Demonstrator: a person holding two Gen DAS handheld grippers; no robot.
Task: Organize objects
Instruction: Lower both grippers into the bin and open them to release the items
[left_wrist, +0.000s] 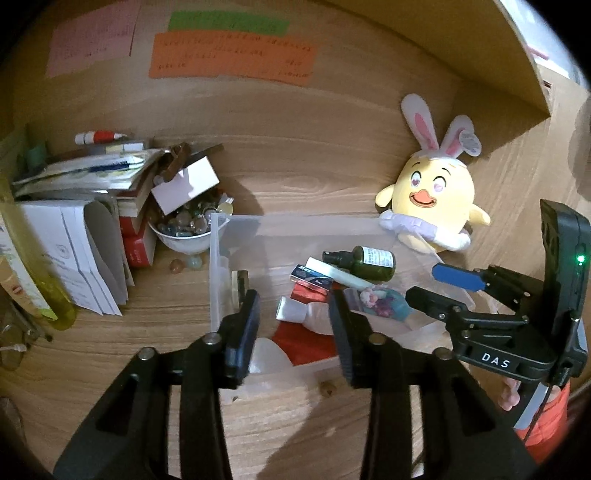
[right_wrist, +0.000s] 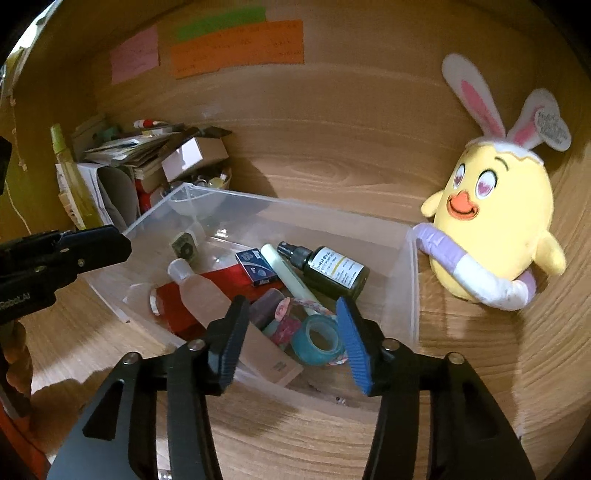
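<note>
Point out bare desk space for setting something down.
Free: the wood between the clear bin and the back wall, left of the chick plush. Crowded: the paper stack and marble bowl at left, and the bin's floor.

Bin (right_wrist: 410, 280): clear, colourless plastic
Spray bottle (right_wrist: 334, 271): dark green, black cap, white label
Tape roll (right_wrist: 319, 339): teal
Small box (right_wrist: 258, 271): dark blue, white print
Cloth (right_wrist: 177, 306): red
Plush chick (right_wrist: 498, 221): yellow, orange beak, white-and-pink ears, lilac-and-white ring
Notes: pink (left_wrist: 92, 37), green (left_wrist: 229, 20), orange (left_wrist: 232, 55)
Worktop (left_wrist: 314, 166): light wood grain
Right claw (right_wrist: 291, 339): black, one pad blue
Left claw (left_wrist: 293, 332): black
</note>
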